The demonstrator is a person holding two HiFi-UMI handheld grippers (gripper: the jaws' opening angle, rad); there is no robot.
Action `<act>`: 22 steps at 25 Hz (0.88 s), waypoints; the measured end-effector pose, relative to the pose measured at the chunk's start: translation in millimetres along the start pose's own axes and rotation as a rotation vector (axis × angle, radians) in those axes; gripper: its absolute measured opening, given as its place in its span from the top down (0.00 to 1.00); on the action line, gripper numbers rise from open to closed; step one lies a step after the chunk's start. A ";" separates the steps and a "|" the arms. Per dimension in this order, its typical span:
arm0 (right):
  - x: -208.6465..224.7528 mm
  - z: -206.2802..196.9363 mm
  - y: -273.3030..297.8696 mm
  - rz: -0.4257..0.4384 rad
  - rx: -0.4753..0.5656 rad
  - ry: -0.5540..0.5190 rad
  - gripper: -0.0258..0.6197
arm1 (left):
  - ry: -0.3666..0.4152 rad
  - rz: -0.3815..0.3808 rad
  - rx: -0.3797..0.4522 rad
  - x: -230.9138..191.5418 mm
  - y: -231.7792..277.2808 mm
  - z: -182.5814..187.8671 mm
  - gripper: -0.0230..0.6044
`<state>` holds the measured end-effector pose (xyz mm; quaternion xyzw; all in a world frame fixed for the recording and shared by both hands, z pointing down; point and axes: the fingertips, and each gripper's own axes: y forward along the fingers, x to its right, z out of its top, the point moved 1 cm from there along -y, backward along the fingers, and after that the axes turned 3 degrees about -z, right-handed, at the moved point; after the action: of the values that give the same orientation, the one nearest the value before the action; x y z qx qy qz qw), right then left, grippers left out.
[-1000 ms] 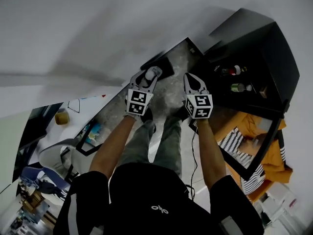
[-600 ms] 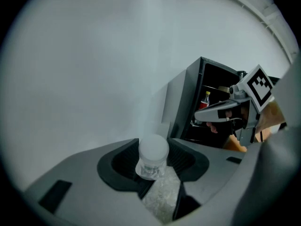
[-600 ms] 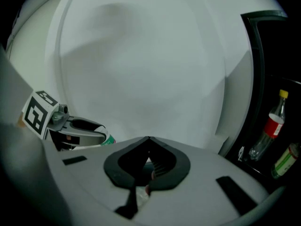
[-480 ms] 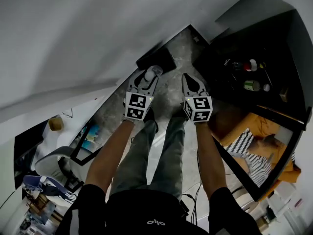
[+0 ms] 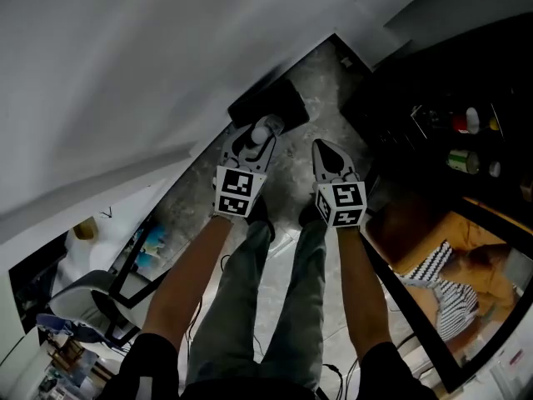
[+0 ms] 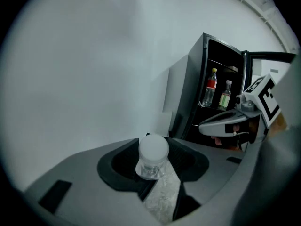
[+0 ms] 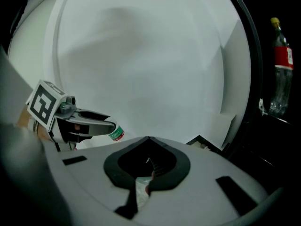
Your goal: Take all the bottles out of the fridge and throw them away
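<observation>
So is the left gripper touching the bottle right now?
Touching. The left gripper view shows the left gripper clamped on both sides of the bottle, just under its white cap.

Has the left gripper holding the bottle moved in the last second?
Yes. The left gripper, shut on the white-capped clear bottle, has sunk lower and further left of the open black fridge in the head view.
</observation>
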<state>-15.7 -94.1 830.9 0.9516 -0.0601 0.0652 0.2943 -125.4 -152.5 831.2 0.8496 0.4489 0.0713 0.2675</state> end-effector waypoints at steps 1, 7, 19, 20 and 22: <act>1.9 -7.6 5.1 0.002 -0.002 0.003 0.96 | 0.001 -0.001 -0.004 -1.7 5.6 -6.9 0.66; 13.0 -47.5 30.3 0.009 -0.030 0.005 0.96 | 0.015 -0.005 -0.042 -5.5 36.2 -41.6 0.66; 19.9 -42.5 55.2 0.025 -0.053 0.020 0.96 | 0.003 -0.001 -0.066 -20.2 69.1 -40.2 0.66; 20.6 -40.4 57.2 0.025 -0.052 0.021 0.96 | 0.006 0.001 -0.068 -22.3 71.4 -38.9 0.66; 21.9 -36.4 61.1 0.025 -0.051 0.022 0.96 | 0.014 0.005 -0.069 -26.5 75.7 -36.0 0.66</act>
<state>-6.7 -125.1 898.0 0.9422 -0.0701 0.0778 0.3182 -99.2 -194.0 904.1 0.8405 0.4458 0.0932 0.2934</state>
